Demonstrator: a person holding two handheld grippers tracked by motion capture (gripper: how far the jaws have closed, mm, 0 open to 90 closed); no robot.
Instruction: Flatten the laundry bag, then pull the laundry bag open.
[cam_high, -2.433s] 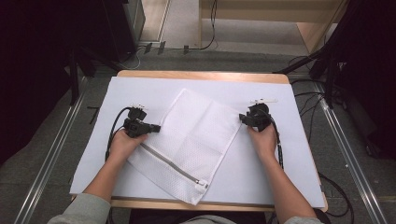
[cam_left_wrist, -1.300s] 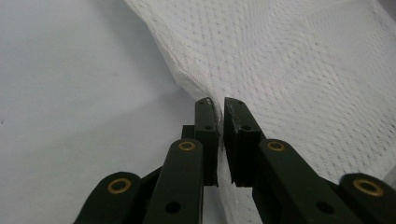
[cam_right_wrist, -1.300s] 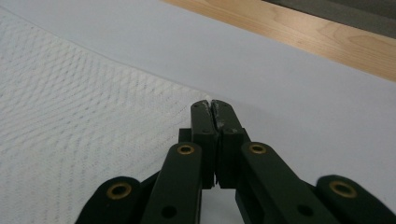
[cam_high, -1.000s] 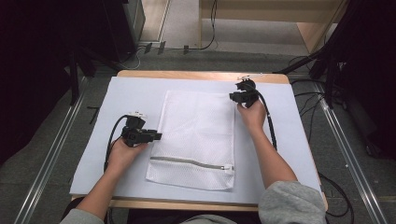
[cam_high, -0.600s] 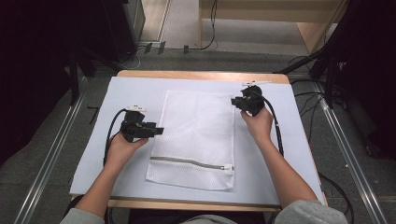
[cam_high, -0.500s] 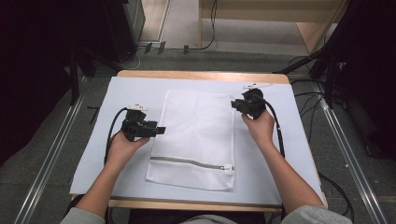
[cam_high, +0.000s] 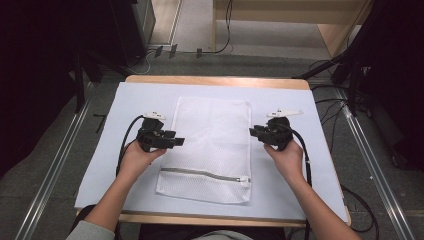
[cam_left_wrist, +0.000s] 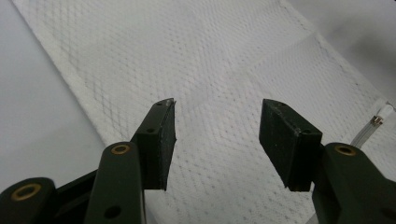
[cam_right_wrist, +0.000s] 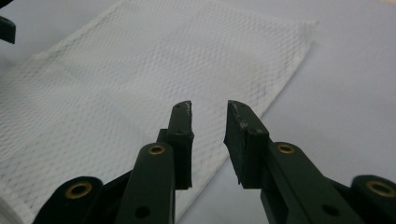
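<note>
White mesh zippered laundry bag (cam_high: 210, 145) lies flat and squared on my pale sheet (cam_high: 100, 165); left gripper (cam_high: 176, 142) and right gripper (cam_high: 253, 132) both gape empty, nothing obviously left.

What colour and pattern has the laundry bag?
White mesh laundry bag, fine diamond-net weave; clearest in the left gripper view.

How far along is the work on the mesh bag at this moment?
Done: the mesh bag lies flat and square on the white mat, its zipper shut at the near end. In hand: nothing; the left gripper and right gripper hover open at its two long edges, their jaws having just been opening with nothing between them. Left: probably the next grasp.
</note>
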